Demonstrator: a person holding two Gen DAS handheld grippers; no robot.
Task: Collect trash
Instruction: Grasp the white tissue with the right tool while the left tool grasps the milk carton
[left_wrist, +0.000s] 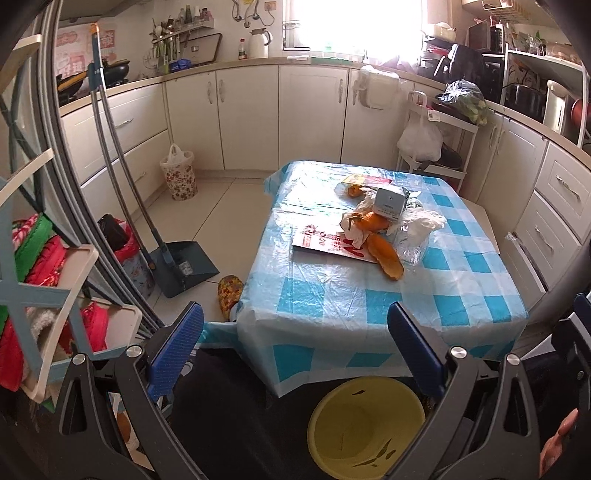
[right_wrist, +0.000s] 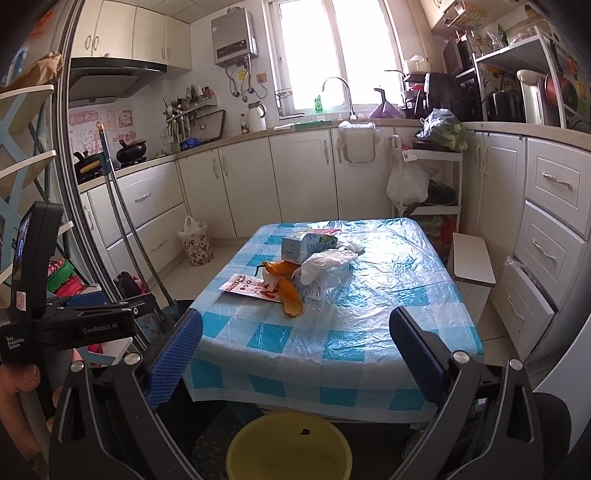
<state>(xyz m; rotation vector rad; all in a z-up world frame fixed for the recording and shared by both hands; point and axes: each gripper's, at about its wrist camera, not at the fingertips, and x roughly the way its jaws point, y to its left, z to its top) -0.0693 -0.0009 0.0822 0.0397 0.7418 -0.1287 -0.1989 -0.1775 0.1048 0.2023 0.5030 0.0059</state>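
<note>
Left wrist view first: the left claw (left_wrist: 295, 347) is spread wide with nothing between its blue pads, held back from the near edge of the counter (left_wrist: 332, 295), which is covered in a blue-checked plastic sheet. Ahead of it and a little to its right, well beyond reach, sits the trash in one loose heap. Going left to right across that heap: a red-and-white flyer (left_wrist: 325, 242) lies flat, an orange peel (left_wrist: 386, 256) rests partly on it with another peel piece behind, a small grey-white carton (left_wrist: 388, 205) stands at the back, and crumpled white plastic (left_wrist: 421, 221) trails off to the right. Directly below the claw, on the floor against the counter's near side, is a yellow bin (left_wrist: 365, 424); only a few dark scraps show inside it.

Right wrist view next: the right claw (right_wrist: 295, 350) is likewise fully open and holds nothing, also short of the counter edge. The same heap lies ahead and slightly left of it: flyer (right_wrist: 251, 288), peel (right_wrist: 290, 295), carton (right_wrist: 295, 249), white plastic (right_wrist: 325, 260). The bin (right_wrist: 288, 443) is just beneath this claw too, showing one dark speck and otherwise bare.

By my reading, the job has barely begun. Every large piece is still on the counter, neither claw touches any of it, and the bin is close to empty. What remains is nearly everything: each item has to be gripped, carried back over the near edge, and dropped in the bin.
</note>
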